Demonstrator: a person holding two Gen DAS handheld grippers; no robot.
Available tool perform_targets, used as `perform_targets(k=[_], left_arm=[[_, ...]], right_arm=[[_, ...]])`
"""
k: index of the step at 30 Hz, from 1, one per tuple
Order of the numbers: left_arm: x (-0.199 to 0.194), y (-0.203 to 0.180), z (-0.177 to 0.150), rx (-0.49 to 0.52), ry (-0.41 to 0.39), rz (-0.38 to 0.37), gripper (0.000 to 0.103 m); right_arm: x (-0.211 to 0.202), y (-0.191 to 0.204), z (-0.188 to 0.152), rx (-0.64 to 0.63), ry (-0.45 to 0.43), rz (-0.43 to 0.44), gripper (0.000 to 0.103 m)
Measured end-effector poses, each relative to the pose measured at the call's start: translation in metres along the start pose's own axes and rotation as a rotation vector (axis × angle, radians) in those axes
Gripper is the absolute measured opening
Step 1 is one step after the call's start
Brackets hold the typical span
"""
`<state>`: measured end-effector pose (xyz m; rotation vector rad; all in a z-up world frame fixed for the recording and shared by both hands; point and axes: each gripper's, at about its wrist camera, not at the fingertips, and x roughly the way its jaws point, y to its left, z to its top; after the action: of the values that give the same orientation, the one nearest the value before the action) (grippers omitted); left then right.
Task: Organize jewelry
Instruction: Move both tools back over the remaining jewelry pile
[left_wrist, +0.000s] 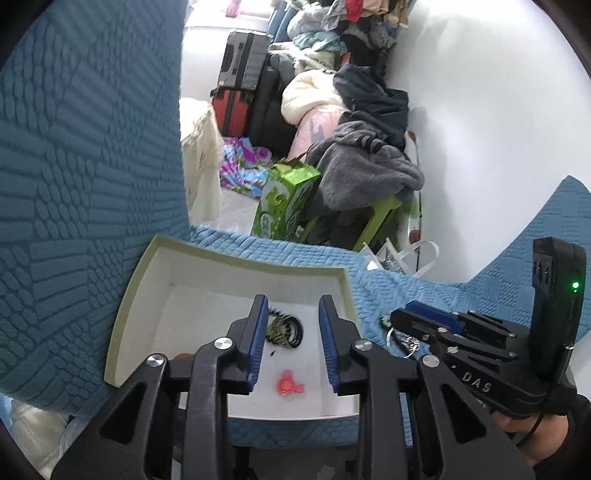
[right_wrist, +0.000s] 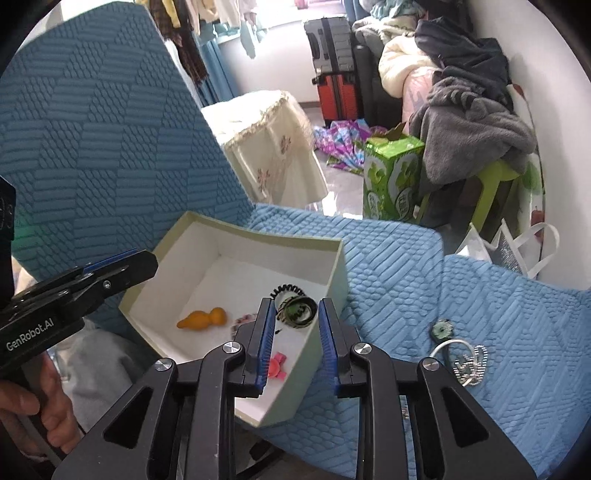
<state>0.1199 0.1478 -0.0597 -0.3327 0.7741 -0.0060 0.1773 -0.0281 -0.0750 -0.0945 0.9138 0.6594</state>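
A pale green box (left_wrist: 122, 317) with a white inside sits on a blue quilted seat (right_wrist: 424, 266). It holds dark coiled hair ties (left_wrist: 286, 328), a pink clip (left_wrist: 288, 386) and an orange gourd charm (right_wrist: 201, 319). My left gripper (left_wrist: 293, 343) is open and empty above the box. My right gripper (right_wrist: 295, 347) is open and empty over the box's (right_wrist: 332, 288) right wall; it also shows in the left wrist view (left_wrist: 399, 317). On the seat to the right lie a green round pendant (right_wrist: 442, 328) and a silver chain with a ring (right_wrist: 469, 363).
The blue seat back (right_wrist: 110, 140) rises to the left. Beyond the seat are a green carton (right_wrist: 391, 181), a cream covered stool (right_wrist: 273, 147), suitcases (right_wrist: 334, 66), piled clothes (right_wrist: 472, 122) and a white bag (right_wrist: 517, 243) by the wall.
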Motion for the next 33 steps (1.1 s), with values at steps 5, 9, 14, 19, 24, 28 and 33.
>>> perform_targets(k=[5,9,14,19,24,28,33], left_arm=[[-0.017,-0.025,0.005,0.03,-0.045,-0.034,0.029],[-0.025,-0.047,0.007,0.05,-0.075,-0.072,0.029],[-0.017,-0.078,0.001,0.067,-0.069,-0.132,0.029],[0.006,-0.11,-0.022,0.09,-0.013,-0.194,0.029],[0.04,-0.131,-0.05,0.083,0.052,-0.223,0.029],[0.076,-0.137,-0.073,0.063,0.127,-0.228,0.029],[0.114,-0.136,-0.095,0.059,0.192,-0.206,0.029]], right_arm=[[-0.041,-0.014,0.001,0.002,-0.073,-0.024,0.022],[-0.07,-0.031,0.0,0.012,-0.125,-0.05,0.022],[-0.095,-0.056,-0.007,0.035,-0.176,-0.09,0.022],[-0.102,-0.091,-0.028,0.076,-0.182,-0.135,0.022],[-0.09,-0.126,-0.054,0.121,-0.15,-0.136,0.022],[-0.067,-0.145,-0.076,0.143,-0.113,-0.114,0.022],[-0.031,-0.163,-0.099,0.171,-0.074,-0.061,0.021]])
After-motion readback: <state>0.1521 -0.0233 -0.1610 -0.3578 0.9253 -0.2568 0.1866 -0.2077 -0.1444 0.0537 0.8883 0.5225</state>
